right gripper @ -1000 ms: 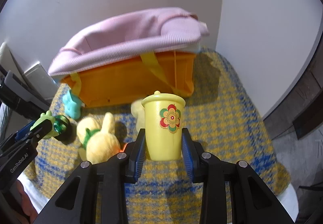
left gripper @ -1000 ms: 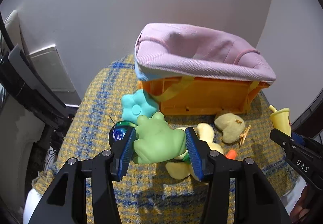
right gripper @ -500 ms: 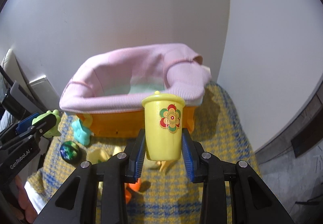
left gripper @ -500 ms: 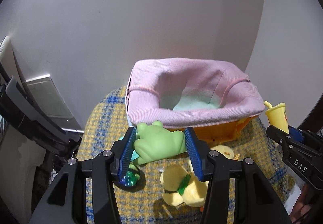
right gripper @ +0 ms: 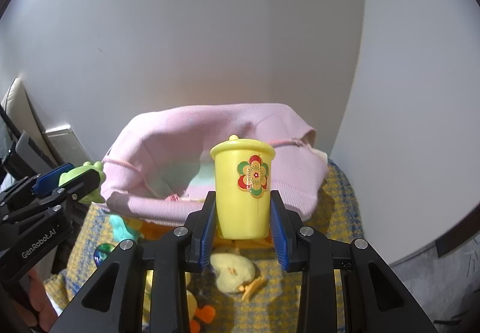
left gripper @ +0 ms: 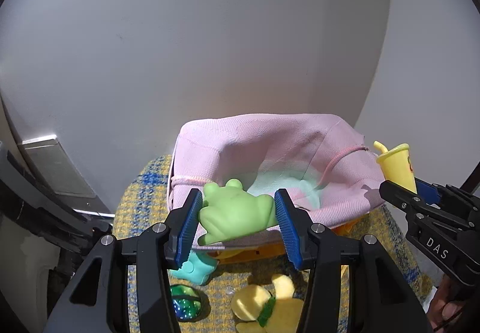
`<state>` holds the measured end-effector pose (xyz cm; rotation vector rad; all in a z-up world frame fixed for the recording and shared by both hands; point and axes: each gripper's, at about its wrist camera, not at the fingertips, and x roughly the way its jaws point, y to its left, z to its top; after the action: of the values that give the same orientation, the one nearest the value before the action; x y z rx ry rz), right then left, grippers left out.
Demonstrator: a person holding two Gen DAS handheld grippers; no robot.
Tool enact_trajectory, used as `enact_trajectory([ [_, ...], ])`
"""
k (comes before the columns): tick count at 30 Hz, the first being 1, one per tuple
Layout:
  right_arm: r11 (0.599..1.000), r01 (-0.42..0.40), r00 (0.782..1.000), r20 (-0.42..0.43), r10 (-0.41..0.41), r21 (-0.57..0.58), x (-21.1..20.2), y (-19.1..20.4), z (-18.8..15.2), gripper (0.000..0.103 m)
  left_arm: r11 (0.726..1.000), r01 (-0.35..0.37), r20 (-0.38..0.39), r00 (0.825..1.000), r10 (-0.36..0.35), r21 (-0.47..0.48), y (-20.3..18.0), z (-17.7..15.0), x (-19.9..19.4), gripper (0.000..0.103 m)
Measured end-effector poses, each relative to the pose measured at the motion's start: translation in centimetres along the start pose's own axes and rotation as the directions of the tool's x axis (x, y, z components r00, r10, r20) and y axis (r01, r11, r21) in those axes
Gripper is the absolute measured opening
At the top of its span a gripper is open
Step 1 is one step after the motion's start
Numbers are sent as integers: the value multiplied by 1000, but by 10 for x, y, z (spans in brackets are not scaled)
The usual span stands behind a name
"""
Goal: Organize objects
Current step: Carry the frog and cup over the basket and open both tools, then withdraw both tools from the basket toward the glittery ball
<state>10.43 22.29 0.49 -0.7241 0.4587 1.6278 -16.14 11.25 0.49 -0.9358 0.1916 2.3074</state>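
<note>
**Over the pink basket, two toys held up**

Over the near edge of the pink basket (left gripper: 240,146), the left gripper (left gripper: 237,222) squeezes a green frog (left gripper: 234,213) between its blue pads. The right gripper (right gripper: 243,222) squeezes a yellow cup (right gripper: 243,192) with a flower sticker, held straight up by the basket's front. Down on the checked cloth (right gripper: 339,213) lie a yellow plush toy (left gripper: 267,306), a teal flower toy (left gripper: 195,268) and a shiny green ball (left gripper: 184,304).

Both wrist cams face the pink-lined basket (left gripper: 270,158) close up.

The right gripper (left gripper: 402,187) carries white letters "DAS" on its black arm. The left gripper (right gripper: 79,180) reads "GenRobot.AI" along its side
</note>
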Motion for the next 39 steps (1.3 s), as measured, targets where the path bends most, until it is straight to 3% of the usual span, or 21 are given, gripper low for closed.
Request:
enact_trajectory([
  [11,999,-20,999,-32,19,-35,36,6,28,34,998,14,-12,1000,-13,54,-19,23,33,49],
  [21,999,-24,998,-67,21,-33,57,-1,30,38,998,9,-41,999,-7,68,-24,28,50,50],
  [22,999,-20,998,-67,18,-28,57,-2,30,43,998,1,-41,999,1,67,-25,28,50,56],
  [23,1000,-15,998,-62,13,-22,57,-3,30,58,998,-8,-39,999,10,65,-24,29,49,75],
  [24,1000,-10,999,-52,9,-16,55,-5,29,70,998,-17,-30,999,18,60,-23,30,49,84],
  [25,1000,-8,999,-42,8,-11,54,-7,29,74,998,-26,-7,1000,26,52,-22,30,44,93],
  [39,1000,19,1000,-25,-19,-6,40,-7,25,76,999,-43,-14,999,43,14,-6,31,30,94],
])
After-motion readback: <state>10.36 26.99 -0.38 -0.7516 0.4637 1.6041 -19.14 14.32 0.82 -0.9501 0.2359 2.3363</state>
